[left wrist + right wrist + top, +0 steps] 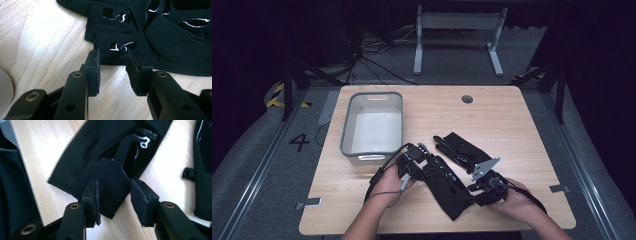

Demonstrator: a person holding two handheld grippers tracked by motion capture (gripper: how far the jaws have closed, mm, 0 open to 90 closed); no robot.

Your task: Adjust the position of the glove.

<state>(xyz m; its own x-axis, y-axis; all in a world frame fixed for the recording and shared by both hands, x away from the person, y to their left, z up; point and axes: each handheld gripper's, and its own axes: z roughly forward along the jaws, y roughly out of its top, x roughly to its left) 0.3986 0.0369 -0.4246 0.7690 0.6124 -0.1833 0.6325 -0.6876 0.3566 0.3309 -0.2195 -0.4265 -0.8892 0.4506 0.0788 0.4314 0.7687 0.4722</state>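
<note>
Two black gloves lie on the wooden table [522,125]. The near glove [447,187] stretches from my left gripper [422,151] to my right gripper [476,189]; the far glove [462,146] lies just behind it. In the left gripper view, my left gripper [112,55] stands open at the glove's finger end [162,50], with a fingertip edge between the jaw tips and gaps beside the pads. In the right gripper view, my right gripper [113,182] is open over a flap of the glove's cuff end [100,145], which lies flat on the wood.
A grey plastic bin [373,125] stands on the table's left half, just behind my left hand. The other glove [203,170] lies at the right edge of the right gripper view. Bare wood spreads to the right and far side.
</note>
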